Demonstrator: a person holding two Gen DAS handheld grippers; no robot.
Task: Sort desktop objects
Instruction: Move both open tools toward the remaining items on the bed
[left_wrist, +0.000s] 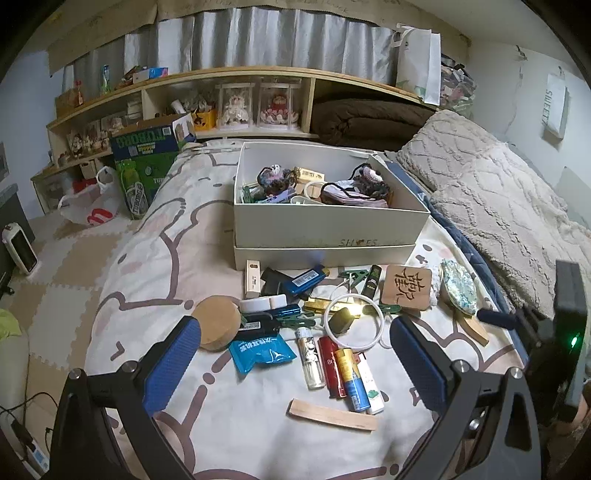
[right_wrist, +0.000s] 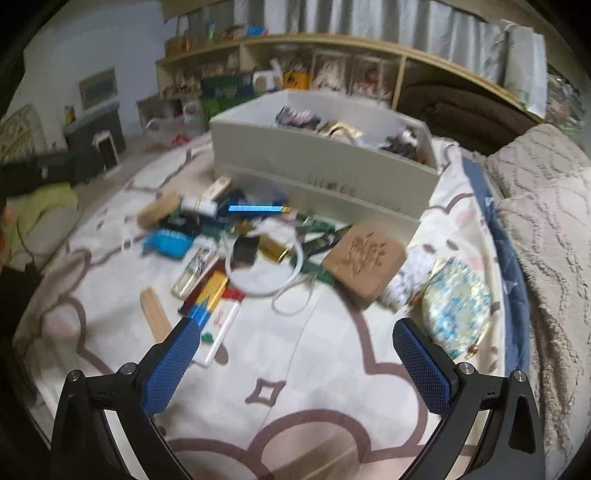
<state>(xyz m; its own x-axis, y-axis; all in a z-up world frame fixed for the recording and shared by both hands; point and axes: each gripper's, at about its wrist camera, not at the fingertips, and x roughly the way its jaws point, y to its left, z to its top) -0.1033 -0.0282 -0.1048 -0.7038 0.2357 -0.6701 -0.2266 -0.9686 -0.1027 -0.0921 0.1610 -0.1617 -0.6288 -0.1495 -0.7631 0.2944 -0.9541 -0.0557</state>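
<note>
A white shoe box (left_wrist: 325, 225) stands on the bed and holds knitted items and small things; it also shows in the right wrist view (right_wrist: 325, 162). In front of it lies a heap: several lighters (left_wrist: 343, 373), a blue packet (left_wrist: 258, 352), a cork disc (left_wrist: 218, 325), a white cable ring (left_wrist: 354, 325), a carved wooden coaster (left_wrist: 406, 290), a patterned hand mirror (left_wrist: 458, 291) and a wooden strip (left_wrist: 332, 413). My left gripper (left_wrist: 295, 332) is open and empty above the lighters. My right gripper (right_wrist: 297, 334) is open and empty above bare sheet, with the mirror (right_wrist: 458, 302) beside its right finger.
A beige blanket (left_wrist: 498, 192) lies along the bed's right side. A green Tuborg carton (left_wrist: 147, 162) and a plastic bag (left_wrist: 92, 206) stand on the floor at left. A wooden shelf (left_wrist: 229, 107) runs behind the bed. The right gripper's body (left_wrist: 569, 332) shows at the right edge.
</note>
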